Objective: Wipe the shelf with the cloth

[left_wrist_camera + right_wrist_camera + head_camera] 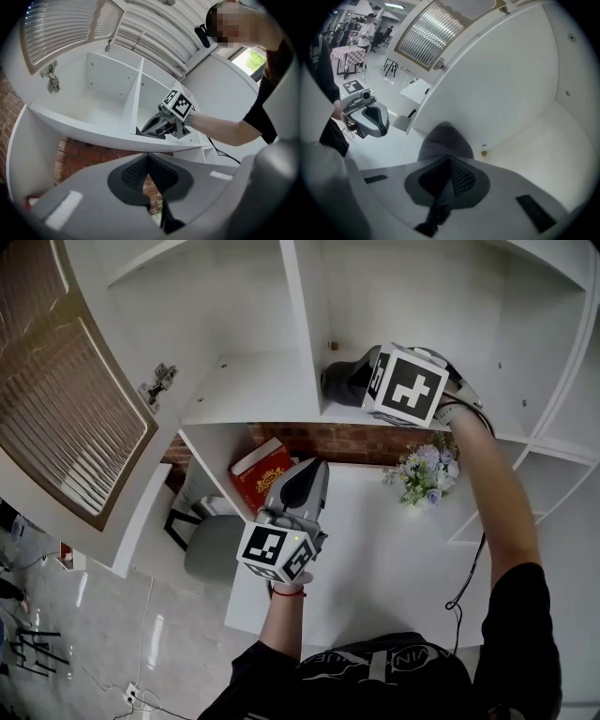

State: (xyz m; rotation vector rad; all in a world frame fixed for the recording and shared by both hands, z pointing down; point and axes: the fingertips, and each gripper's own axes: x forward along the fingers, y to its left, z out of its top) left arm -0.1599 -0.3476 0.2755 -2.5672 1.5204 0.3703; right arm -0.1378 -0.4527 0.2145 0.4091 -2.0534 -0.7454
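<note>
A grey cloth (342,381) lies bunched on the white shelf (253,395), in the compartment just right of the upright divider (305,324). My right gripper (364,382) reaches into that compartment and is shut on the cloth; in the right gripper view the cloth (443,140) bulges out ahead of the closed jaws, against the divider. My left gripper (314,472) hangs lower, over the white table (384,559), jaws shut with nothing between them. The left gripper view looks up at the right gripper (157,126) on the shelf.
An open louvred door (56,399) hangs at the left of the shelf unit. Under the shelf are a brick wall (347,442), a red box (261,472) and a small bunch of flowers (427,472). A grey chair (211,545) stands left of the table.
</note>
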